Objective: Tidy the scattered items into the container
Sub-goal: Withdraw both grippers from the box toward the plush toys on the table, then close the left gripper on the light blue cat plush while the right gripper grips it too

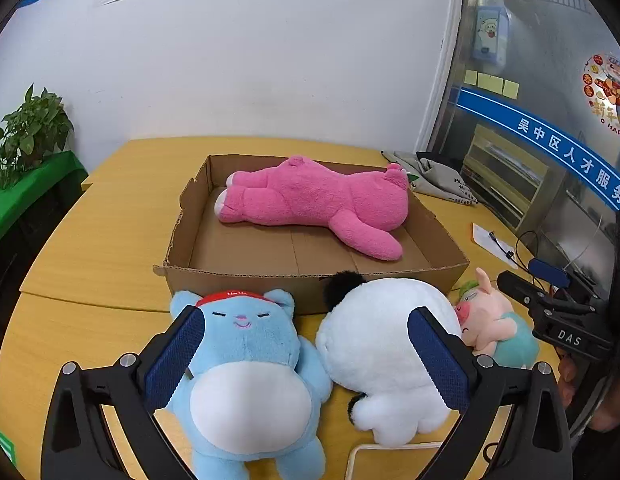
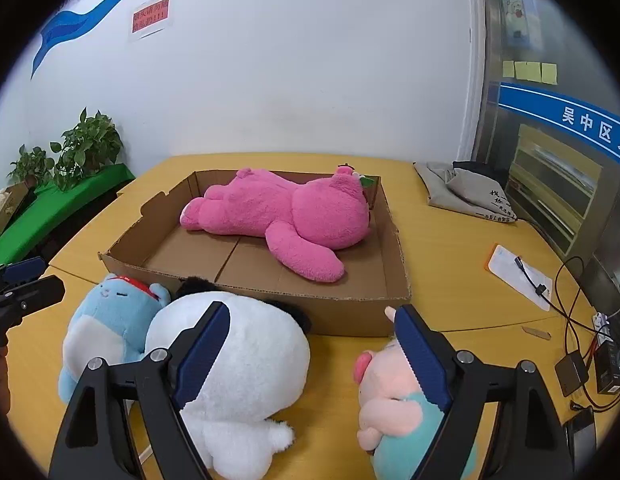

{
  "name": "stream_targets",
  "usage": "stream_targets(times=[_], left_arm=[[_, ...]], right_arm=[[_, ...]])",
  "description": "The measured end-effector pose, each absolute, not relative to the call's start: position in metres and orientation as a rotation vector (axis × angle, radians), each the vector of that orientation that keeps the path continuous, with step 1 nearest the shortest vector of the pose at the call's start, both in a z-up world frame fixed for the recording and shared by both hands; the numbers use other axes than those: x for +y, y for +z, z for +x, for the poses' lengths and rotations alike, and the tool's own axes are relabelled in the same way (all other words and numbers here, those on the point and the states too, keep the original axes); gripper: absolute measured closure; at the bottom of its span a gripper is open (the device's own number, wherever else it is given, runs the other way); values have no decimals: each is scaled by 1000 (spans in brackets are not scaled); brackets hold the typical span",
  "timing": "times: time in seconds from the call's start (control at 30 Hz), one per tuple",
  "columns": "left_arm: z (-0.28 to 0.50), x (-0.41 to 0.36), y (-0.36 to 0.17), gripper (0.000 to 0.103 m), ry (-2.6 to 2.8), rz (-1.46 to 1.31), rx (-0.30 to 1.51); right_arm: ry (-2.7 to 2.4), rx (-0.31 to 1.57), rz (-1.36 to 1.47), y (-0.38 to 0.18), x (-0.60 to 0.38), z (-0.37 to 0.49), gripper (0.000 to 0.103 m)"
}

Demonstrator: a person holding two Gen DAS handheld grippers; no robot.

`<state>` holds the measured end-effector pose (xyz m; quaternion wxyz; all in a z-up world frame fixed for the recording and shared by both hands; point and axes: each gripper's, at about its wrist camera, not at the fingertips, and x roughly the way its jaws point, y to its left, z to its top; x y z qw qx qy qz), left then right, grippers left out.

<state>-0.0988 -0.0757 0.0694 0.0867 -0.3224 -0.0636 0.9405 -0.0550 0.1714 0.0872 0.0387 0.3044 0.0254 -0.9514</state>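
A shallow cardboard box (image 1: 238, 284) (image 2: 349, 316) sits mid-table with a big pink plush bear (image 1: 317, 200) (image 2: 286, 216) lying inside. In front of it lie a blue cat plush (image 1: 246, 364) (image 2: 106, 320), a white plush with black ears (image 1: 373, 344) (image 2: 246, 364) and a small pink pig plush (image 1: 493, 320) (image 2: 393, 396). My left gripper (image 1: 308, 360) hovers open over the blue and white plushes, holding nothing. My right gripper (image 2: 313, 352) stands open between the white plush and the pig, its pads touching neither. Each gripper also shows at the other view's edge.
A grey cloth bag (image 2: 465, 196) lies at the back right. A paper sheet with a cable (image 2: 517, 272), wires and adapters (image 2: 577, 372) crowd the right edge. Potted plants (image 2: 86, 148) stand on a green shelf at left. A white wall runs behind the table.
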Motion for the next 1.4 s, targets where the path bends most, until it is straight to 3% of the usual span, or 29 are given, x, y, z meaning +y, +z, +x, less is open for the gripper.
stream_targets(times=[0.83, 1.07, 1.4], left_arm=[[-99, -15, 79, 0, 2828, -1002, -85], [-90, -64, 61, 0, 2801, -1028, -184], [-113, -163, 3, 0, 2696, -1172, -269]], right_arm=[[-2855, -64, 888, 81, 224, -51, 18], [-2739, -11, 922, 68, 189, -44, 18], [-2388, 63, 924, 40, 41, -34, 19]])
